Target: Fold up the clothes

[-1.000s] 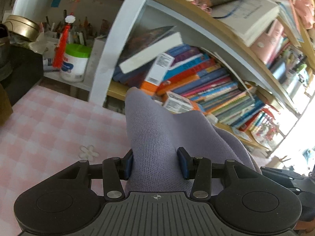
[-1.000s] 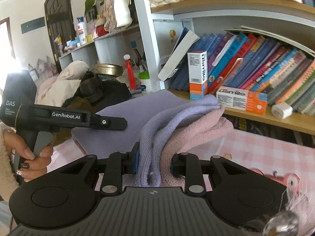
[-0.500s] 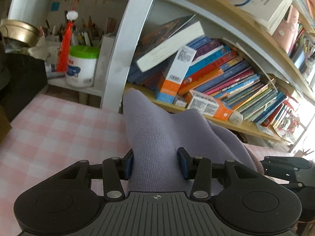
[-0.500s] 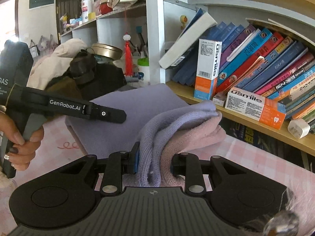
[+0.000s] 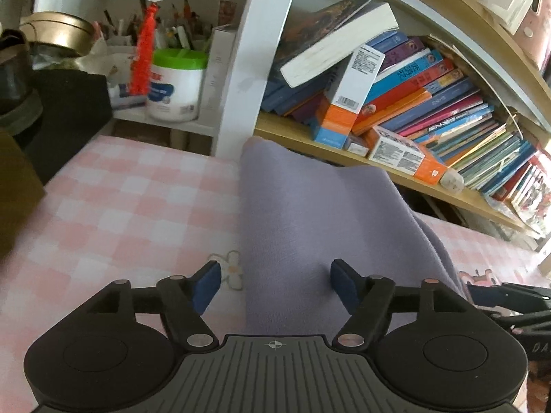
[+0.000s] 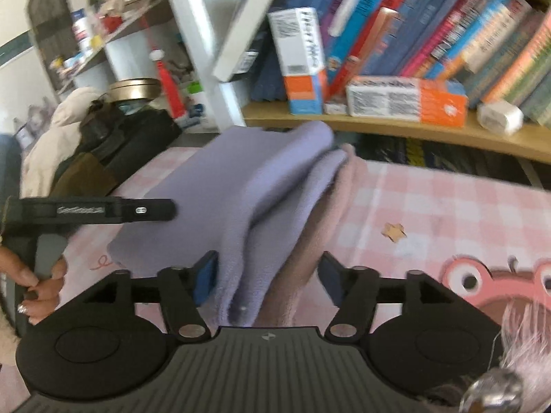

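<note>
Both claws stand released. The left claw (image 5: 273, 284) has its blue pads spread w/ the lilac sweater (image 5: 310, 213) running between them, neither pad pressing on the knit. The right claw (image 6: 267, 277) is spread too; its left pad sits right against the sweater's stacked layers (image 6: 248, 206), the other pad apart from them.

The sweater lies as a doubled-over bundle on the pink checked cloth (image 5: 120, 213) covering the surface, just in front of the bookshelf (image 6: 378, 125), w/ a pinker layer (image 6: 344, 179) showing along its right edge (lining or a second garment, can't tell).

What could go wrong, as I see it:
- Right-side layers are stacked loosely and fanned at the edge; pulling a claw back while a pad drags the knit could peel the top layer and undo the fold.
- Knit is soft and stretchy, so a pinch on only the top layer would lift that alone and skew the bundle.
- The far corner sits close to the shelf edge; a push forward could ram it under the shelf or bunch it.
- Both claws work close together (the left one shows in the right view (image 6: 113, 210)), so they could knock each other.
</note>
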The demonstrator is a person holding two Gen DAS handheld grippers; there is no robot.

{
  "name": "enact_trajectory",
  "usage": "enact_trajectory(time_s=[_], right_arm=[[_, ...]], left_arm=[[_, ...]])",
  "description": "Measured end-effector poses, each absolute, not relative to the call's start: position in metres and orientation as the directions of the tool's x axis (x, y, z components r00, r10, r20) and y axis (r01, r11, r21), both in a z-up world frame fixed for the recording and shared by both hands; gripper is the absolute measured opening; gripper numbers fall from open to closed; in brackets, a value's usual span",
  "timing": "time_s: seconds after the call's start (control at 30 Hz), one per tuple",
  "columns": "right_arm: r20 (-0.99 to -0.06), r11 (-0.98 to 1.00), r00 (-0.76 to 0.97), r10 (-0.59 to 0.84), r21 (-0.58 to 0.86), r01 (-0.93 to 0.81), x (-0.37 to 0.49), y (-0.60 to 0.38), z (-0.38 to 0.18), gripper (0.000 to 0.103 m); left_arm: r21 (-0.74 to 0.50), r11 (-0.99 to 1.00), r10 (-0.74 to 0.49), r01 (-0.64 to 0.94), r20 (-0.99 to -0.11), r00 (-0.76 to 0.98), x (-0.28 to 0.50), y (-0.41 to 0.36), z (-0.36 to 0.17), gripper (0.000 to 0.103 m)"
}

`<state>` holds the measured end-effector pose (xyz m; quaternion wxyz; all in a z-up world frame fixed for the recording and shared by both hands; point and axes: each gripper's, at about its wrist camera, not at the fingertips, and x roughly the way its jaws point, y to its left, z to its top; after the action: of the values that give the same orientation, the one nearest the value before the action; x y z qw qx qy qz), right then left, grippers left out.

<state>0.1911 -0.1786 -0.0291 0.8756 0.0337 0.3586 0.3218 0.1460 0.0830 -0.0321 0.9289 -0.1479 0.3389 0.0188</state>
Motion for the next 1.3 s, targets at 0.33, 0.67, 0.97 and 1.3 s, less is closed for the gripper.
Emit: enact_trajectory(time_s=[0.33,0.67,0.97,1.3], right_arm=[[-0.627,0.862,0.597,0.500,0.295,-0.412,0.160,-0.204,-0.012,0.083],[-0.631,0.893,0.650,0.423,0.168,-0.418,0.106,-0.200,0.007,0.092],[-0.655,0.960,0.707,0.269,0.126,-0.248,0.051,-0.198,-0.008,0.099],[-0.658,0.968,0.715,0.234,0.092,-0.232,0.035,-0.199,-0.012,0.103]], left_arm=[[-0.209,0.965,-0.007,-0.156,-0.617,0.787,0.099,0.069,-0.015,0.078],[-0.222,0.961,-0.012,-0.167,-0.633,0.774,0.056,0.049,-0.007,0.088],[-0.137,0.955,0.105,-0.263,-0.674,0.731,0.023,0.031,-0.014,0.098],[-0.068,0.974,0.109,-0.214,-0.692,0.713,0.013,0.006,-0.022,0.099]])
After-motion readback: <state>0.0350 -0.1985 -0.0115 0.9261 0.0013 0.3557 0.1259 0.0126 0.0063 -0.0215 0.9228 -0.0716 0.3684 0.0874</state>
